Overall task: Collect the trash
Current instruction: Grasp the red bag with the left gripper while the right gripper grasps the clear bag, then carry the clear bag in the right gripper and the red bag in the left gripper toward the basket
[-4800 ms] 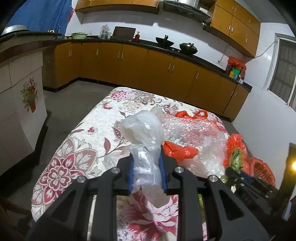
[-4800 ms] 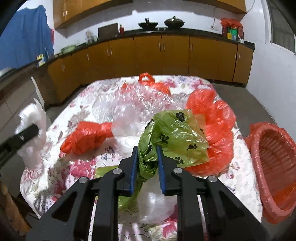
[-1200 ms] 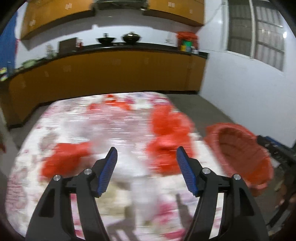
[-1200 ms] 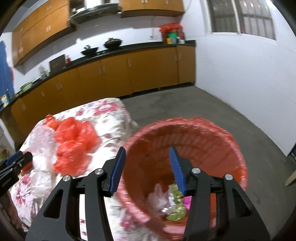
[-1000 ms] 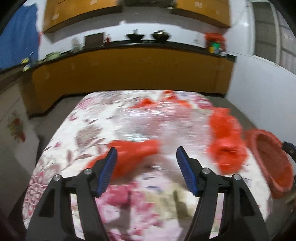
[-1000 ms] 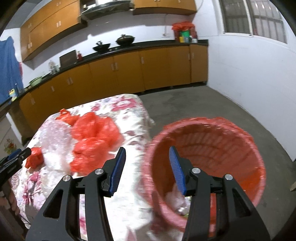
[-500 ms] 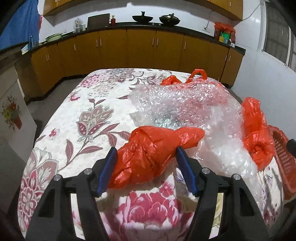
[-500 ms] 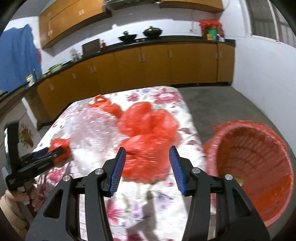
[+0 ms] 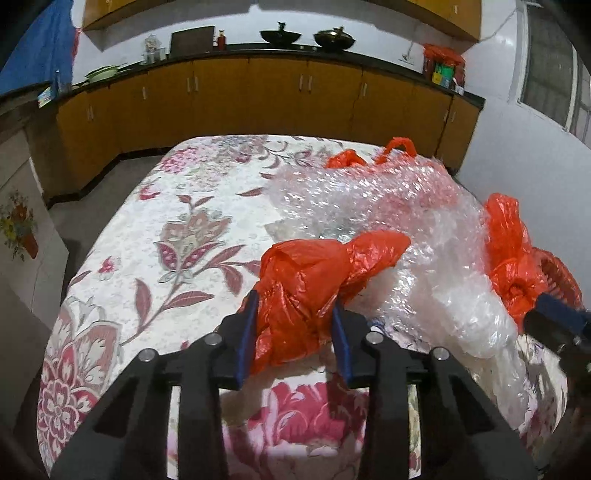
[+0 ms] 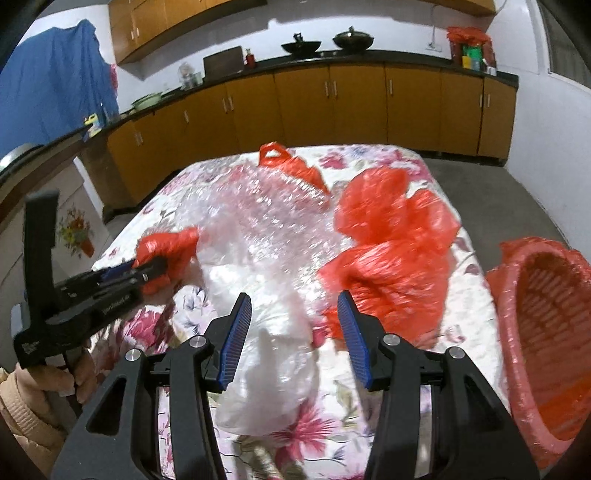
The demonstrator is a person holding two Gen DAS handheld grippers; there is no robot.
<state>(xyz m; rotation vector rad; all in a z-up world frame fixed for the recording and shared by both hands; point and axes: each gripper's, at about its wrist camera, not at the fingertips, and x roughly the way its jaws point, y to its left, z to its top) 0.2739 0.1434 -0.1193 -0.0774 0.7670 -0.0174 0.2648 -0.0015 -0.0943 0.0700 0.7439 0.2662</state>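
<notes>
Red plastic bags, four: one crumpled near bag (image 9: 317, 284) between the blue pads, one handled bag (image 10: 291, 166) at the far end partly under the wrap, and two bunched bags (image 10: 391, 206) (image 10: 388, 280) toward the basket side, though whether those two are separate or joined cannot be told. Bubble wrap sheet (image 9: 369, 199), one; white plastic bag (image 10: 273, 369), one; red basket (image 10: 554, 332), one, beside the floral-clothed table (image 9: 166, 236), one. Grippers, two: the left gripper (image 9: 293, 317) and the right gripper (image 10: 293, 321); on the far counter, dark pans (image 9: 280, 35) (image 9: 334, 37), two.
</notes>
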